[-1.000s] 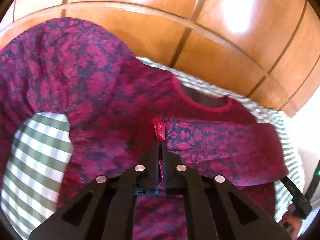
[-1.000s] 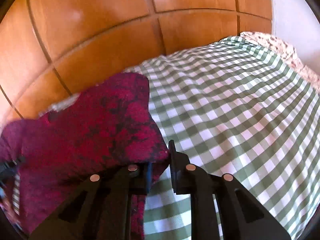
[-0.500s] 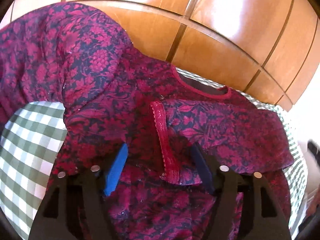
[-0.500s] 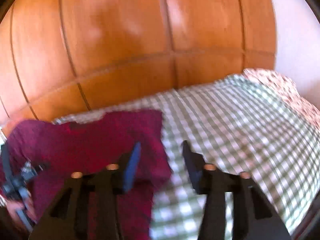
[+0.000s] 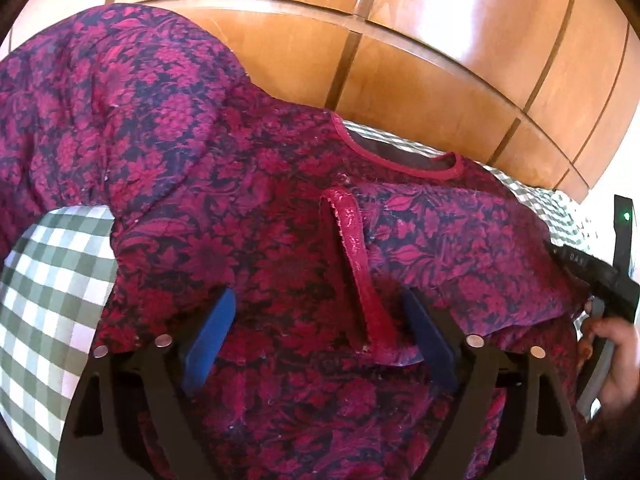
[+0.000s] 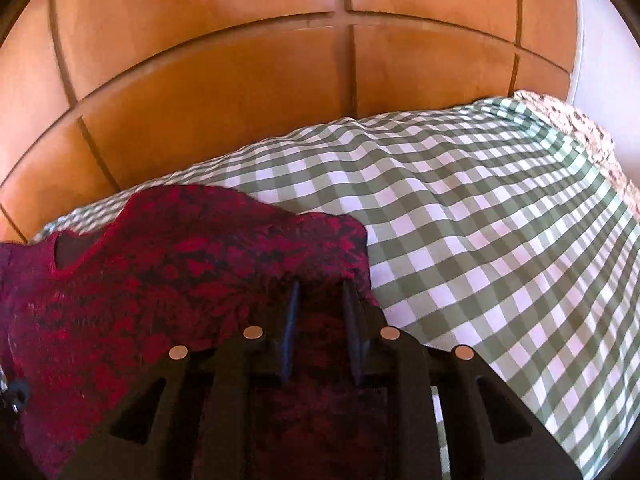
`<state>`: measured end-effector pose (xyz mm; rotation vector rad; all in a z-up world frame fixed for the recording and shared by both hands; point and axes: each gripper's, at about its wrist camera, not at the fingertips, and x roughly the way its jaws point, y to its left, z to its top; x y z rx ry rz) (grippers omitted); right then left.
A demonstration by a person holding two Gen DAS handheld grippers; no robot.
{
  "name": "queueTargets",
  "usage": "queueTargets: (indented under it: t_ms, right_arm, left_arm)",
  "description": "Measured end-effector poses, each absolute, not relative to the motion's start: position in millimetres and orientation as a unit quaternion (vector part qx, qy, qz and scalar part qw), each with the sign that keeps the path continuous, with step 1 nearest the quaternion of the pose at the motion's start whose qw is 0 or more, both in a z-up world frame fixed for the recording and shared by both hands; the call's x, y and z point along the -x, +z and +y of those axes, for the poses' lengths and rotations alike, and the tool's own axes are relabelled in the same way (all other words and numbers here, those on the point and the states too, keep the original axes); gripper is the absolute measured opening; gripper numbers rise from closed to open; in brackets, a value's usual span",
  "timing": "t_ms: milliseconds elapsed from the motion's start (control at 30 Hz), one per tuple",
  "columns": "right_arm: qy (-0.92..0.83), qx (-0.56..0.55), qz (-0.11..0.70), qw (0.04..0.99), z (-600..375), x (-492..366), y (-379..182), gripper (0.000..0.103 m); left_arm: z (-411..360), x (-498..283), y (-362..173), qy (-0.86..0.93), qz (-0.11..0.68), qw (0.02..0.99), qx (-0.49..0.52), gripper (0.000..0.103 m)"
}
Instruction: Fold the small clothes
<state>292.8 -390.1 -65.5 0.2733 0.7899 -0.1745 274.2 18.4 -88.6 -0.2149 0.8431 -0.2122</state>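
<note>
A magenta floral top (image 5: 260, 208) lies on the green-checked bedsheet (image 5: 44, 280), neckline (image 5: 400, 160) toward the headboard. Its right sleeve is folded across the body, with the cuff (image 5: 356, 264) lying between the blue pads of my left gripper (image 5: 320, 320), which is open and empty just above the cloth. The left sleeve bulges up at the far left. In the right wrist view the same top (image 6: 160, 280) fills the lower left. My right gripper (image 6: 320, 292) is open, its fingers a narrow gap apart over the top's right shoulder edge.
A wooden panelled headboard (image 6: 240, 80) runs behind the bed. Checked sheet (image 6: 500, 240) spreads to the right, with a speckled pillow (image 6: 580, 128) at the far right corner. In the left wrist view the right gripper and the hand holding it (image 5: 608, 344) show at the right edge.
My left gripper opened and let go of the sleeve cuff, which now lies on the body. My right gripper let go, lifted away, then came back over the shoulder edge.
</note>
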Motion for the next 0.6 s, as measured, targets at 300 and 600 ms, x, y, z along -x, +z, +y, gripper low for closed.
queueTargets:
  t_ms: [300, 600]
  right_arm:
    - [-0.016, -0.106, 0.363, 0.926, -340, -222, -26, 0.047]
    - [-0.053, 0.014, 0.37, 0.927, -292, -202, -52, 0.051]
  left_arm:
    - [22, -274, -87, -0.108, 0.404, 0.901, 0.117, 0.085]
    - [51, -252, -80, -0.098, 0.381, 0.902, 0.176, 0.087]
